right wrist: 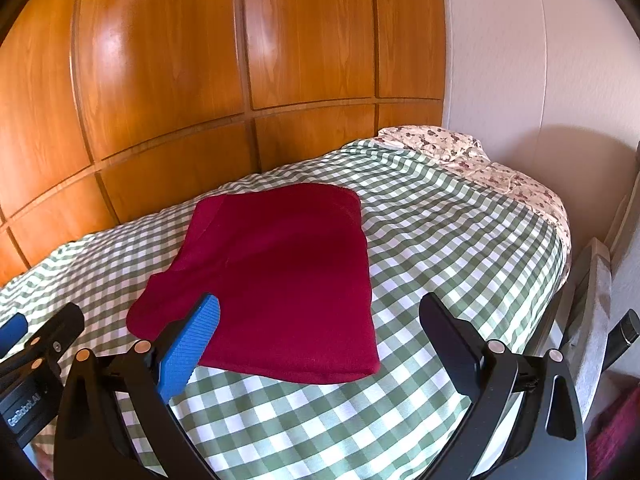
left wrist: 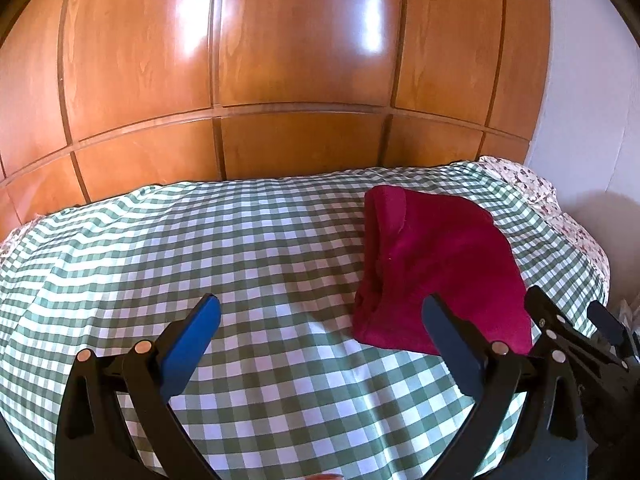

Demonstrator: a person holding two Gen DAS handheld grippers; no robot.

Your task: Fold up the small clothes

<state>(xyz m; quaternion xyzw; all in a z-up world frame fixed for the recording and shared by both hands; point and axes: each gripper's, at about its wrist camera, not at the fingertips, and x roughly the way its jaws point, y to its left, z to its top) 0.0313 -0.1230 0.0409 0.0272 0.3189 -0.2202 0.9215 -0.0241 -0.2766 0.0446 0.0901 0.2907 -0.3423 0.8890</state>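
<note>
A dark red garment (right wrist: 280,280) lies folded into a rough rectangle on the green-and-white checked cloth (right wrist: 420,248). In the left wrist view the same garment (left wrist: 436,268) sits to the right of centre. My left gripper (left wrist: 320,308) hovers open over bare checked cloth (left wrist: 200,248), left of the garment, with nothing between its blue pads. My right gripper (right wrist: 320,308) is open above the garment's near edge, its left fingertip (right wrist: 208,312) in front of the fabric, holding nothing. The right gripper's body (left wrist: 576,340) shows at the right edge of the left wrist view.
A glossy wooden panelled wardrobe (left wrist: 280,60) stands right behind the bed. A floral sheet (right wrist: 480,160) shows at the far right corner by a white wall (right wrist: 520,60). The bed's right edge (right wrist: 560,264) drops off beside a grey upright object (right wrist: 596,312).
</note>
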